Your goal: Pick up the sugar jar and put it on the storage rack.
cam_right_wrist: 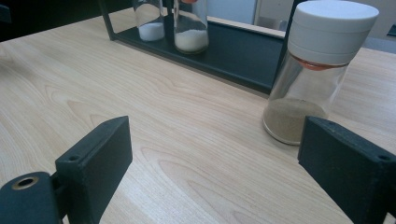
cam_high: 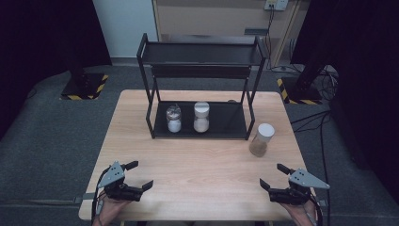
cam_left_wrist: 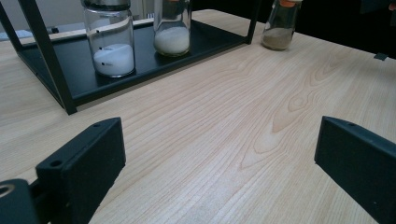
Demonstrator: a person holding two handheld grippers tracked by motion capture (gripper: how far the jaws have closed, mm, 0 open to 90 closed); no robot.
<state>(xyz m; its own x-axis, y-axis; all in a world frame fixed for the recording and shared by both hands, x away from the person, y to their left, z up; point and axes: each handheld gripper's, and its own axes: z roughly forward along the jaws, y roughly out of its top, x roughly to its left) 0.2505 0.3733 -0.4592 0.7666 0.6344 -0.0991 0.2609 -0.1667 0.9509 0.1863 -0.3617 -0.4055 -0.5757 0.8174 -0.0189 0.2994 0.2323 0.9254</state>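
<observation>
Right of the black rack (cam_high: 200, 127), brown-powder jar (cam_high: 261, 139) on bare tabletop; your right gripper (cam_high: 278, 176) and left gripper (cam_high: 139, 175) both wide apart, empty.

A glass jar (cam_high: 261, 140) with a white lid stands upright on the counter (cam_high: 197, 160) (brown powder fills its bottom), just beside the black rack (cam_high: 200, 89).

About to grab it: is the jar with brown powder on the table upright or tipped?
Upright. The jar stands on its base on the table, white lid on top, powder settled level at the bottom.
</observation>
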